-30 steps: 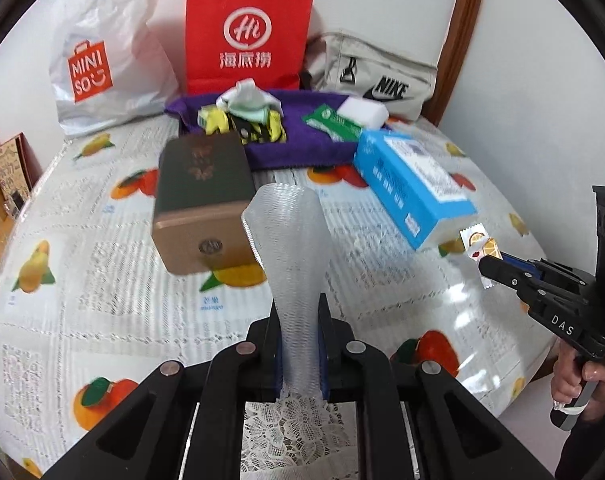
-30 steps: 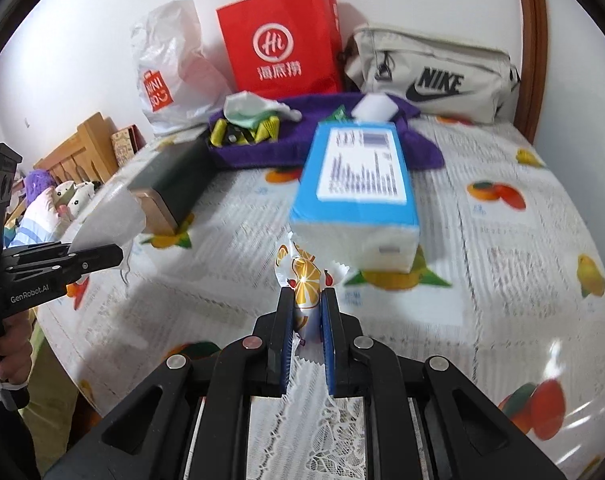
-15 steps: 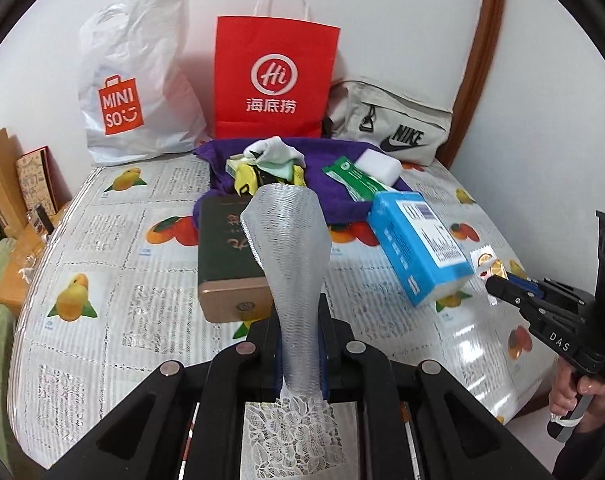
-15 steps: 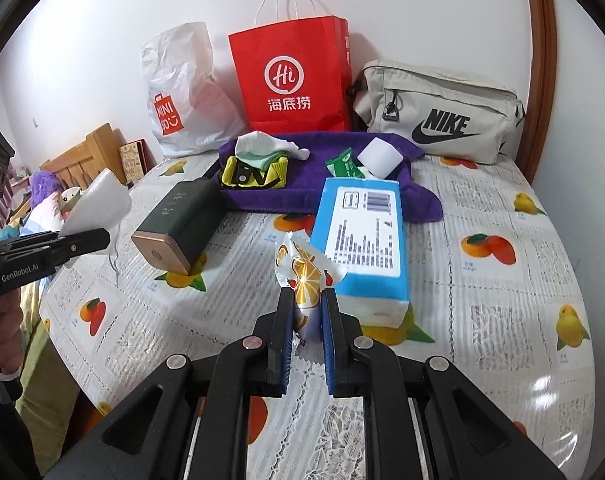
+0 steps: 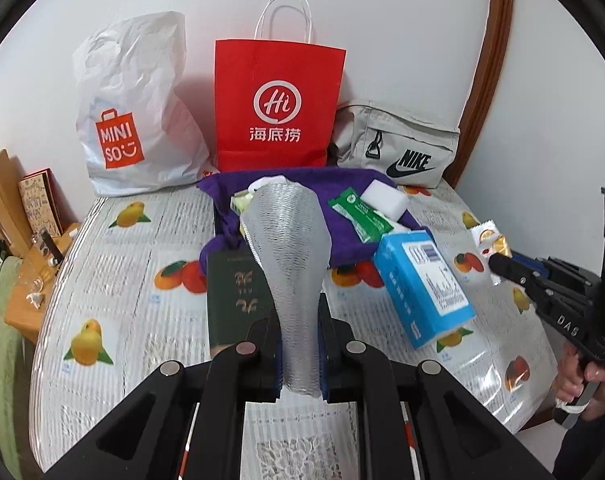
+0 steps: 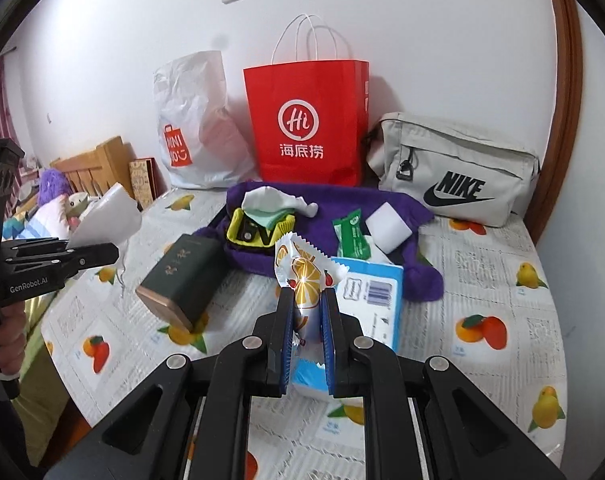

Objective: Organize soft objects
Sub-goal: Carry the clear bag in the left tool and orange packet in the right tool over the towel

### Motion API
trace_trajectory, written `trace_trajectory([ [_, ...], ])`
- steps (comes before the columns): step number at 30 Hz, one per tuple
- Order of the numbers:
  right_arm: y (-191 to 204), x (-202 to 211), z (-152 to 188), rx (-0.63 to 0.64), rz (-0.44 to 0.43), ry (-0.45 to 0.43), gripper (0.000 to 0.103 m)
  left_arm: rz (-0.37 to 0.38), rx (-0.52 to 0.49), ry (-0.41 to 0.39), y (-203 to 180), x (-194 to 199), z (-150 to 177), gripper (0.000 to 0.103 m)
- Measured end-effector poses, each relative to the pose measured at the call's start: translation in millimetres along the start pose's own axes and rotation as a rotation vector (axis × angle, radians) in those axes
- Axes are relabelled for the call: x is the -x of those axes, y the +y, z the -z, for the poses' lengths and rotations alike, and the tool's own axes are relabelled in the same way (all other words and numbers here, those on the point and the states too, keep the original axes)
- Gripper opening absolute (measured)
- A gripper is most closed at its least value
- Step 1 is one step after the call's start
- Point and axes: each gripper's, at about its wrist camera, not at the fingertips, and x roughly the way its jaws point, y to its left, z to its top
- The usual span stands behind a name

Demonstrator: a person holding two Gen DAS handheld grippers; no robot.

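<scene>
My left gripper [image 5: 298, 320] is shut on a white foam net sleeve [image 5: 290, 248] that stands up between its fingers; the same sleeve [image 6: 106, 216] shows at the left gripper [image 6: 110, 256] in the right wrist view. My right gripper [image 6: 307, 300] is shut on a small snack packet [image 6: 302, 268] printed with orange slices, held above the table; that packet [image 5: 487, 240] also shows at the right gripper [image 5: 496, 266] at the right of the left wrist view. On the table lies a purple towel [image 6: 406, 208] with a yellow-black item [image 6: 258, 232], a green packet [image 6: 352, 232] and a white sponge block [image 6: 388, 226].
A dark green box [image 6: 182, 276] and a blue tissue box [image 5: 422, 280] lie on the fruit-print tablecloth [image 6: 502, 360]. Against the wall stand a white Miniso bag [image 5: 134, 120], a red paper bag [image 5: 278, 104] and a grey Nike bag [image 6: 454, 168]. A wooden bed frame [image 6: 98, 160] is at left.
Both grippers have risen and drawn back from the table with their items still held; the boxes and towel look smaller and lower in both views.
</scene>
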Motion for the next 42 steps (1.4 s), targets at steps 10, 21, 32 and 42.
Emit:
trace_trajectory([
  [10,-5.8,-28.2,-22.1,-0.029,-0.006,0.032,0.013,0.016,0.011,0.002,4.5,-22.1,-31.2,0.012],
  [21,-18.0,-65.6,-48.4,-0.03,-0.012,0.036,0.013,0.042,0.021,0.041,5.8,-63.6,-53.9,0.012],
  [32,-35.9,-109.4,-62.4,-0.035,0.024,0.076,0.014,0.068,0.001,0.098,-4.2,-109.0,-67.9,0.012],
  [42,-50.6,-149.8,-72.3,-0.045,0.009,0.109,0.014,0.096,-0.004,0.149,-10.7,-154.5,-87.1,0.012],
])
